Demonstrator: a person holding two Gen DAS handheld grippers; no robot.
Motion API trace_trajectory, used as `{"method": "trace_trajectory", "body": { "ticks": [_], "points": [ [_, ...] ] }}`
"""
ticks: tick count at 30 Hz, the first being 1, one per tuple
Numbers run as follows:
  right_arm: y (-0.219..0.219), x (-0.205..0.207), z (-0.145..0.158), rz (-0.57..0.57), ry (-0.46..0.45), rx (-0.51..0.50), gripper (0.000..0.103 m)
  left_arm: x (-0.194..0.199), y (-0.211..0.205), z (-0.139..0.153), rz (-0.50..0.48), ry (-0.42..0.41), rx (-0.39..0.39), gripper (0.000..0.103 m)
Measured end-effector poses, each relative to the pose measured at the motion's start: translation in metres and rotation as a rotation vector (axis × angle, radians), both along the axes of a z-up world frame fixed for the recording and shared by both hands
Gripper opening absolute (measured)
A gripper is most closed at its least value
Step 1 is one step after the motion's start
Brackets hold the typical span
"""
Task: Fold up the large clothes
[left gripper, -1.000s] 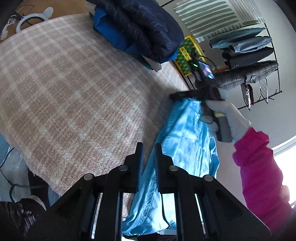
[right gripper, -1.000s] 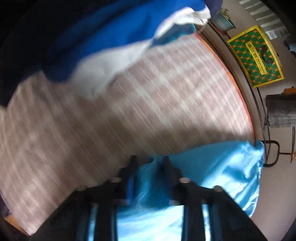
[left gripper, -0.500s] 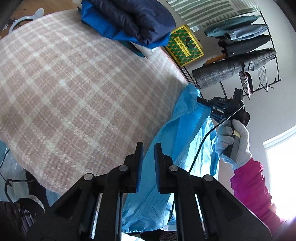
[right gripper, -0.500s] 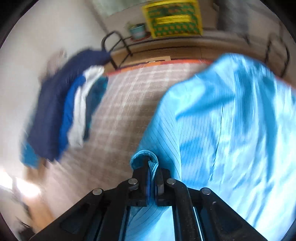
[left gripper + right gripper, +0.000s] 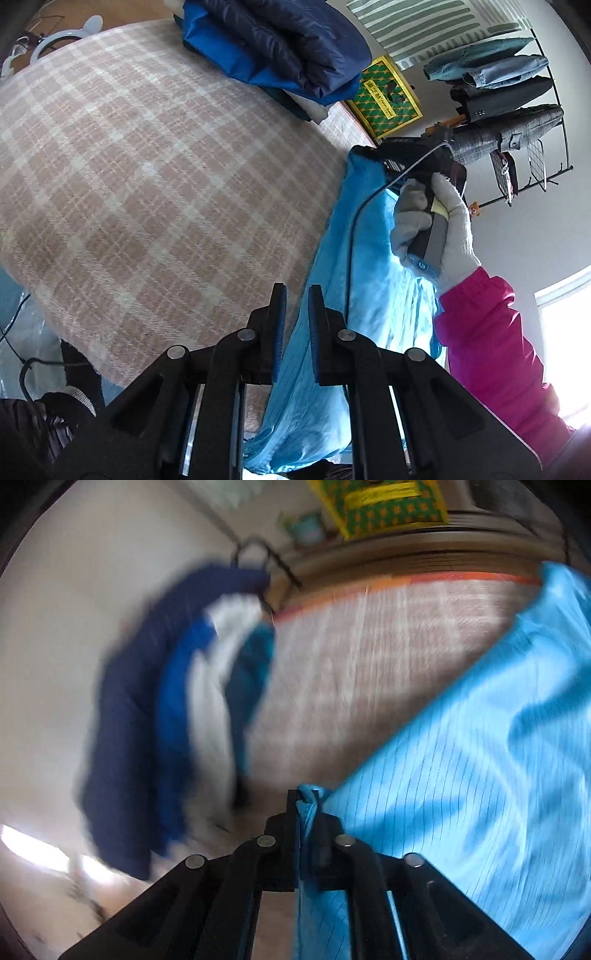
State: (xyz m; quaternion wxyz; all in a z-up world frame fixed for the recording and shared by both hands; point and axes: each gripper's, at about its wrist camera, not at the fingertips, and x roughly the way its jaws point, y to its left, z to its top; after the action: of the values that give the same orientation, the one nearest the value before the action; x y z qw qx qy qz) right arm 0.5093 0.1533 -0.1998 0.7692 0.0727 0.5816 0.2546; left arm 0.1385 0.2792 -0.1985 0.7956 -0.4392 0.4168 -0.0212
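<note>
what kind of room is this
Probably a room in a home, used for laundry: a plaid-covered surface bears a pile of folded jackets, and a garment rack holds draped clothes against the wall.

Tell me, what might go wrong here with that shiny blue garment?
The right gripper pinches only a small bunched corner of the light blue garment, and its jaws are opening, so the slippery cloth may slip out. Much of the garment hangs off the plaid blanket's edge, so it could slide down. A cable lies across it and might snag.
</note>
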Motion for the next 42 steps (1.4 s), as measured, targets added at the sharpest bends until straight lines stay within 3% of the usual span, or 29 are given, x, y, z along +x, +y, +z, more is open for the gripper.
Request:
{"method": "trace_trajectory", "body": {
  "ticks": [1,2,9,13,17,22,25,30,32,38,42],
  "points": [
    [0.0,-0.002,0.002,0.013,0.001,-0.011,0.031,-0.002,0.001,-0.001,0.0,0.002,-0.003,0.008],
    [-0.003,-0.005,0.007,0.017,0.001,-0.005,0.036,-0.004,0.001,-0.001,-0.002,0.002,-0.007,0.008],
    [-0.086,-0.054,0.09,0.046,-0.062,0.185,0.038,-0.021,-0.018,0.001,-0.106,-0.005,-0.016,0.009],
    [-0.142,-0.111,0.122,0.062,-0.087,0.204,0.038,-0.041,-0.043,-0.001,-0.198,-0.005,-0.007,0.009],
    [-0.198,-0.183,0.129,0.088,-0.126,0.151,0.038,-0.059,-0.059,-0.009,-0.234,0.029,0.028,0.01],
    [-0.231,-0.26,0.089,0.115,-0.108,0.08,0.034,-0.079,-0.06,-0.021,-0.217,0.044,0.005,0.014],
    [-0.231,-0.284,0.064,0.14,-0.108,0.032,0.034,-0.084,-0.056,-0.027,-0.185,0.036,-0.04,0.05],
    [-0.215,-0.288,0.03,0.18,-0.128,-0.051,0.034,-0.081,-0.058,-0.027,-0.183,-0.009,-0.045,0.051],
    [-0.212,-0.283,0.019,0.183,-0.117,-0.057,0.033,-0.08,-0.057,-0.033,-0.173,-0.01,-0.075,0.055],
    [-0.206,-0.279,-0.003,0.202,-0.096,-0.149,0.031,-0.08,-0.043,-0.055,-0.109,-0.009,-0.177,0.056],
    [-0.202,-0.282,-0.003,0.227,-0.124,-0.176,0.031,-0.081,-0.036,-0.061,-0.114,-0.035,-0.226,0.063]
  ]
}}
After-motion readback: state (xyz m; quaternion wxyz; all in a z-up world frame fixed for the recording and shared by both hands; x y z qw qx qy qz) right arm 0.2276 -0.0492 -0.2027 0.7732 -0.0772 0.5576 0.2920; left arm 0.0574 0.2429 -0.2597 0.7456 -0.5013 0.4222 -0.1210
